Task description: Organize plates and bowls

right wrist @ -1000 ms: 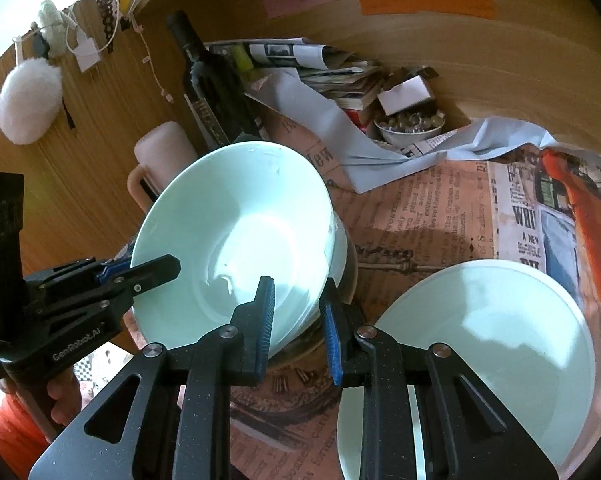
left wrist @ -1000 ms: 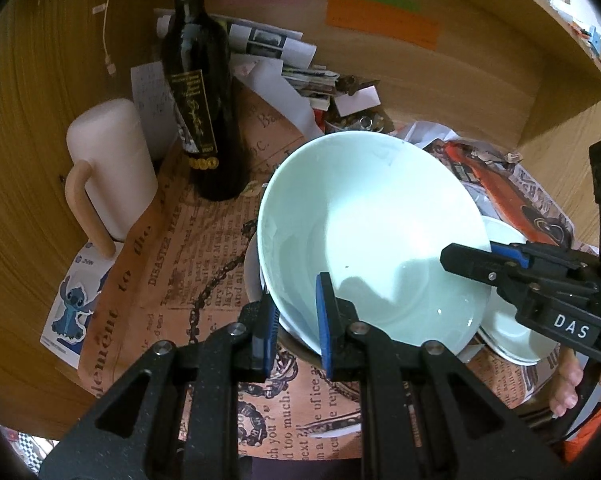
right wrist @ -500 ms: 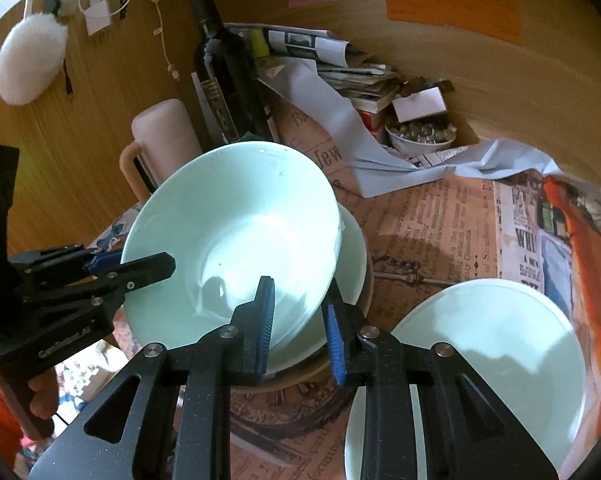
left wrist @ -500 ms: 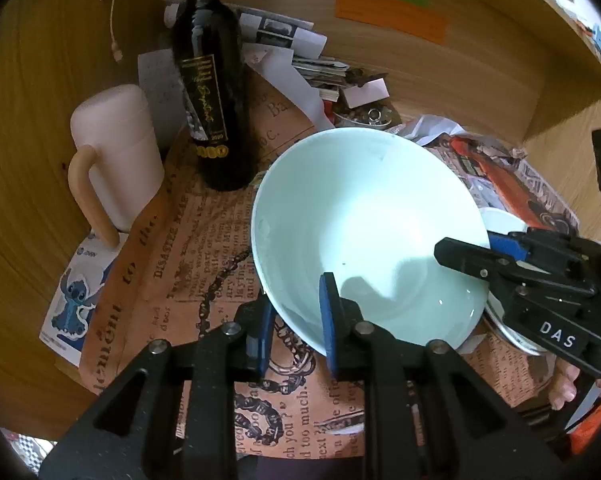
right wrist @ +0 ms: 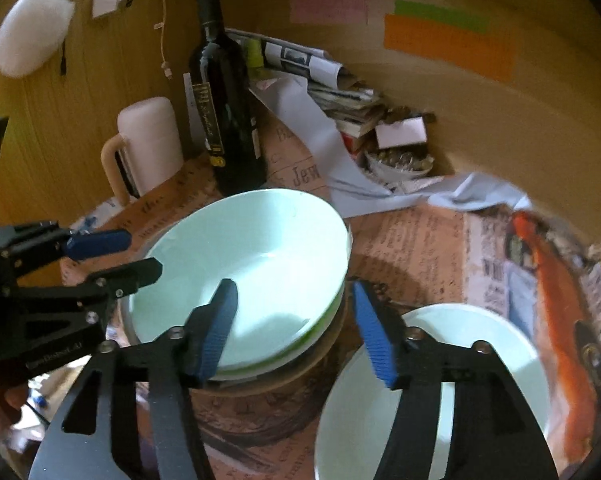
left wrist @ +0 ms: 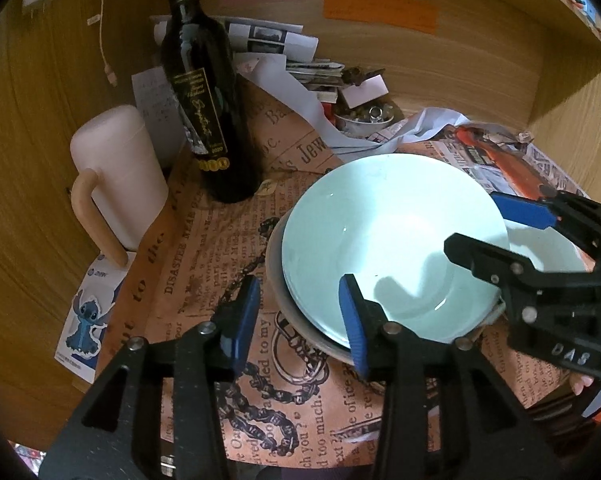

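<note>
Your pale mint bowl (left wrist: 392, 248), glossy and empty, sits nested on the stack; both jaws, just opened, straddle its rim without pinching.

This looks like a lived-in corner of a home, probably a desk nook used for odds and ends. Warm wooden panel walls (right wrist: 500, 128) close it in on three sides, with pink, green and orange paper notes (right wrist: 448, 46) stuck to them. A vintage-print newspaper sheet (left wrist: 204, 280) covers the surface. On it stand a dark glass wine bottle (left wrist: 204, 120), a pale pink lidded plastic mug (left wrist: 116, 172) and pale green ceramic bowls (left wrist: 388, 240). Folded newspapers (right wrist: 320, 72) and a cartoon sticker (left wrist: 86, 320) add household clutter.
</note>
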### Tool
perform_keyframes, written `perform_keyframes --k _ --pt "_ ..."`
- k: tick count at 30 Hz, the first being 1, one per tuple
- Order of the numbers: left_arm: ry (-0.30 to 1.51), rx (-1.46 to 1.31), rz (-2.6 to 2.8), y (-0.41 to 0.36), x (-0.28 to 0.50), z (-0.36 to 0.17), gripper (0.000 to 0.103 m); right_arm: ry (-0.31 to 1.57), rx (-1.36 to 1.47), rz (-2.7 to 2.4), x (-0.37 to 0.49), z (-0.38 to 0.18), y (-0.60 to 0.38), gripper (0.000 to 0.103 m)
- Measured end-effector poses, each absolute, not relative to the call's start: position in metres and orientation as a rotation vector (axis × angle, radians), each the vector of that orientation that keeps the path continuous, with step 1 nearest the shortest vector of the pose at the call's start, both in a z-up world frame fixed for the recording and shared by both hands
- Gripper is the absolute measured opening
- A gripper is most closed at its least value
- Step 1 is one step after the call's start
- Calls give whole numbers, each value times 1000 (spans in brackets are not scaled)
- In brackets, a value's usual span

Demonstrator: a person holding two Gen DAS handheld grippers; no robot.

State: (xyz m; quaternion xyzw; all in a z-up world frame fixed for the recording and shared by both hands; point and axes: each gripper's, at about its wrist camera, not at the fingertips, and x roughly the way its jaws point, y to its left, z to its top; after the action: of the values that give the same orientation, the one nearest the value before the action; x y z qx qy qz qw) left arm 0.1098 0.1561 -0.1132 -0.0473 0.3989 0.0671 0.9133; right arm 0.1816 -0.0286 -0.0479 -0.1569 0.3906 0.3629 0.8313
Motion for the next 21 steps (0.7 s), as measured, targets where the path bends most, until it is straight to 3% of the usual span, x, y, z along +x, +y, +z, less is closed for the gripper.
perform_keyframes --k 7,11,21 --pt "796 -176 111 169 104 -107 42 816 -331 767 181 -46 -34 57" --pt "741 -191 119 177 100 -96 56 835 -238 775 191 -40 -47 57" --pt "811 -244 80 188 118 -118 56 971 -81 815 211 -61 -56 57"
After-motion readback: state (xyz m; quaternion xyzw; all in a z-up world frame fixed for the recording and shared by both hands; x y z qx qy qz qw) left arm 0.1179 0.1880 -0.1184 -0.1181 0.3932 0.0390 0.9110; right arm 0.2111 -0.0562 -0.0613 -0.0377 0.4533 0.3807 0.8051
